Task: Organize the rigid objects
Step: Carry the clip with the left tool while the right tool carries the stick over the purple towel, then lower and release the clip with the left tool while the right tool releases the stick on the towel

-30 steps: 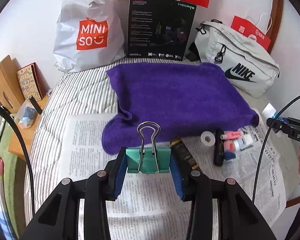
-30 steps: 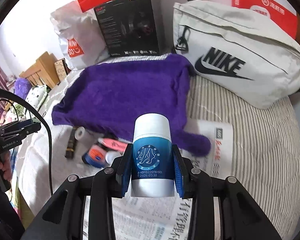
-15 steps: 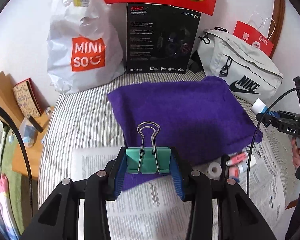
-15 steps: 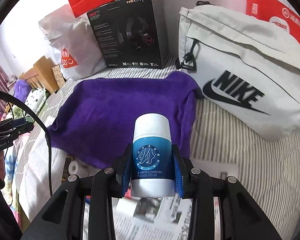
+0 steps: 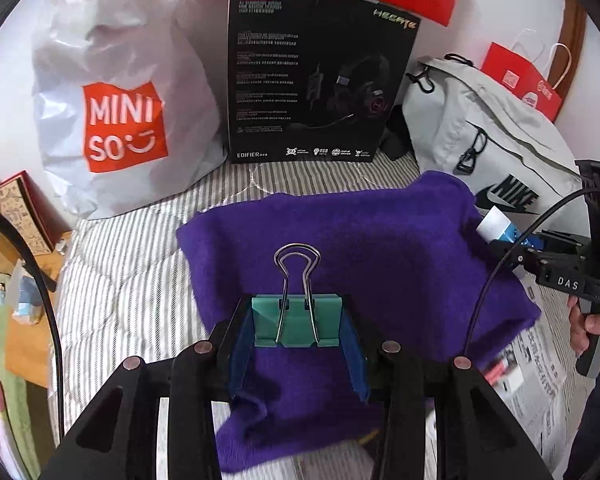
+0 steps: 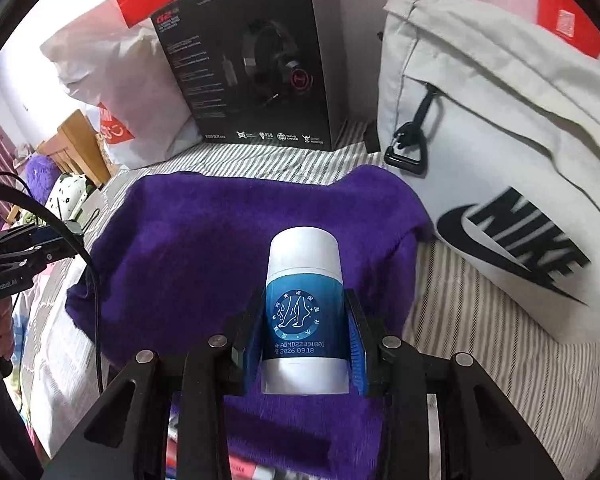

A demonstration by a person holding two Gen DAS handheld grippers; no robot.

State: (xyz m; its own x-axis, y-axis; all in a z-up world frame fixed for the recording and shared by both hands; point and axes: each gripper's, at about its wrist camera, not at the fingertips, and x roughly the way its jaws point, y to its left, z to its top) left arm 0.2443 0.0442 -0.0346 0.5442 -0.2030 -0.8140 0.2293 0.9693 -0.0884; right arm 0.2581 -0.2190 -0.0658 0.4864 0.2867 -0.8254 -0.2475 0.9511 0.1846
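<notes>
Over the purple towel on the striped bed, the left gripper is clamping a green binder clip (wire handles pointing forward) between its jaws, while the right gripper is gripping a blue-and-white bottle by its sides, cap forward.

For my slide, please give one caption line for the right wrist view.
Right claw grips a blue-and-white bottle above a purple towel, beside a white Nike bag.
</notes>
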